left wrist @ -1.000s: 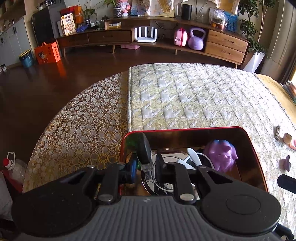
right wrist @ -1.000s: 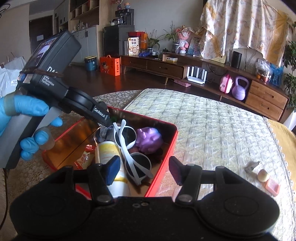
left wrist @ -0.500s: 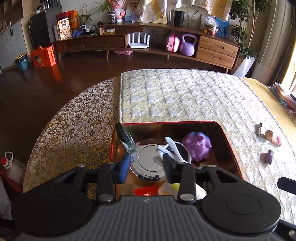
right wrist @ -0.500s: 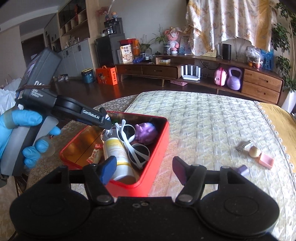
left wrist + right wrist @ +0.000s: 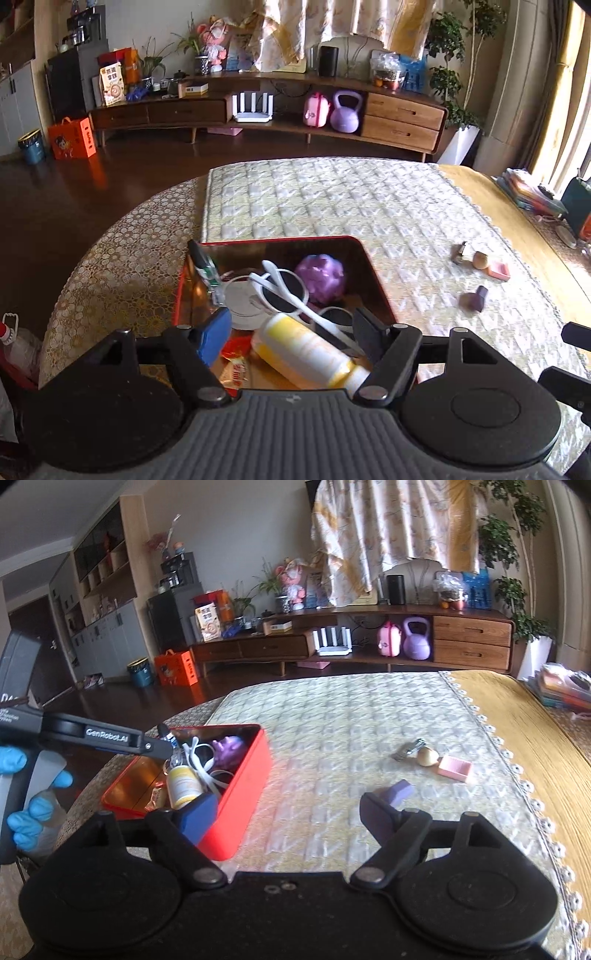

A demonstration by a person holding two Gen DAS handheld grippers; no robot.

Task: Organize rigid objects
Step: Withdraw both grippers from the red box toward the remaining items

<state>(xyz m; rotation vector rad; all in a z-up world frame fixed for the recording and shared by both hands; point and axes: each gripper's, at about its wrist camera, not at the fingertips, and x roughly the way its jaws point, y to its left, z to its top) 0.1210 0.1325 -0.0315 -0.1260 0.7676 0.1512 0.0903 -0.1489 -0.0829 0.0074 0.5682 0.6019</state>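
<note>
Both sets of jaws wide, empty; red tin [image 5: 236, 797] contents half-hidden (sunglasses [image 5: 291, 291] tangled, bottle [image 5: 306, 354] cut off)

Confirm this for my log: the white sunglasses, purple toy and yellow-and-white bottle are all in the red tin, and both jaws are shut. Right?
Not quite. The white sunglasses, purple toy and yellow-and-white bottle do lie in the red tin, but both wrist views show the jaws of the left gripper and the right gripper open and empty.

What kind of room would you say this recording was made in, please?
Most likely a home living room: a long wooden sideboard with drawers lines the wall, holding a router and potted plants, with a cloth-covered table in front.
</note>
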